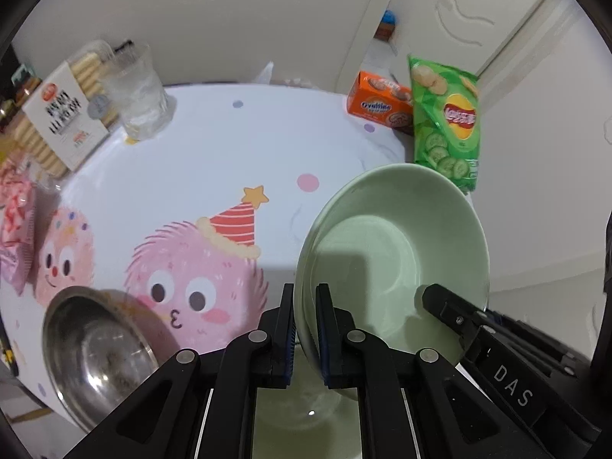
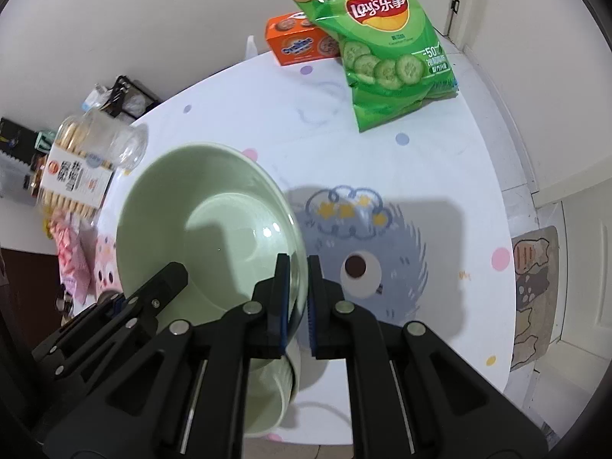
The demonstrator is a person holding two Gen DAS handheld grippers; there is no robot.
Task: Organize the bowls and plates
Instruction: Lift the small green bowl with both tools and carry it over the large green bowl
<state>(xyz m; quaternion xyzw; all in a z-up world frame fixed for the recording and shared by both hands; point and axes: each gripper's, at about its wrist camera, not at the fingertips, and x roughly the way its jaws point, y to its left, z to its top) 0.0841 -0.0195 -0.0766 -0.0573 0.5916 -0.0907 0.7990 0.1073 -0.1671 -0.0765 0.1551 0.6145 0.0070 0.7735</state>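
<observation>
A pale green bowl [image 1: 397, 237] is held above the table by both grippers. My left gripper [image 1: 305, 298] is shut on its left rim. My right gripper [image 2: 297, 271] is shut on its right rim, and the bowl shows in the right wrist view [image 2: 206, 222]. The right gripper's finger [image 1: 443, 306] reaches into the bowl in the left wrist view. A second pale green dish [image 2: 267, 394] lies under the bowl. A steel bowl [image 1: 99, 352] sits on the table at the lower left.
The table [image 1: 237, 160] has a cartoon cloth. A glass [image 1: 139, 91] and a biscuit box [image 1: 65, 122] stand at the back left. An orange Ovaltine box [image 1: 378, 103] and a green Lay's bag [image 1: 447, 122] stand at the back right. Pink snack packs [image 1: 15, 225] lie at the left edge.
</observation>
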